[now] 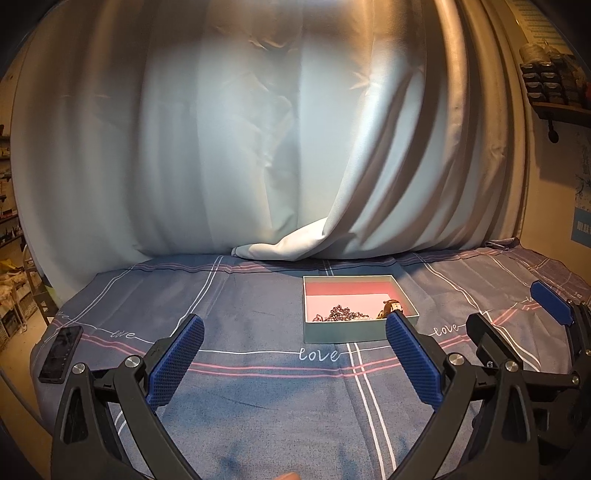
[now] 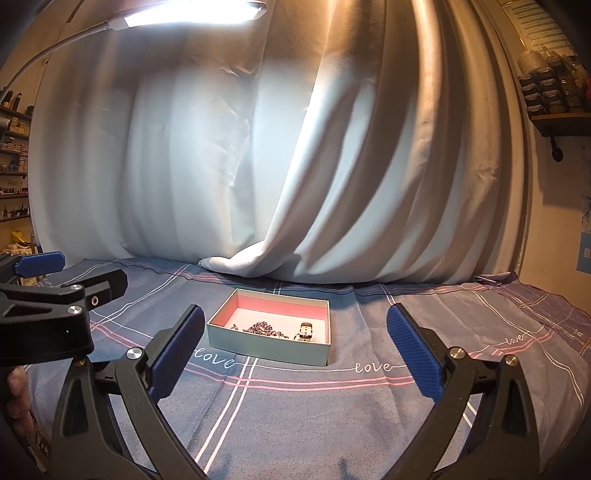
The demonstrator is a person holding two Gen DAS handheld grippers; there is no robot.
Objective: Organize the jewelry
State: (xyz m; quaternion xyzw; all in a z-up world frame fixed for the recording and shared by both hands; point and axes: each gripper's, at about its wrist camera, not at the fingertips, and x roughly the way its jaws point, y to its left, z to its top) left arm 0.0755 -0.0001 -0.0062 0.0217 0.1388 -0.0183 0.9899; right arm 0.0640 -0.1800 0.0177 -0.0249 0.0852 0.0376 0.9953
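A pale teal box with a pink inside (image 1: 345, 330) (image 2: 266, 343) sits on the blue checked cloth. In it lie a dark beaded chain (image 1: 340, 313) (image 2: 264, 328) and a small watch (image 1: 392, 307) (image 2: 306, 331). My left gripper (image 1: 295, 363) is open and empty, just in front of the box and a little left of it. My right gripper (image 2: 295, 356) is open and empty, in front of the box. The right gripper also shows at the right edge of the left wrist view (image 1: 517, 325), and the left gripper at the left edge of the right wrist view (image 2: 70, 284).
A black phone-like device (image 1: 61, 352) lies at the table's left edge. A pale curtain (image 1: 280, 147) hangs behind the table, its hem resting on the cloth (image 2: 243, 264). A lamp (image 2: 192, 11) shines overhead. Shelves stand at the far left and upper right.
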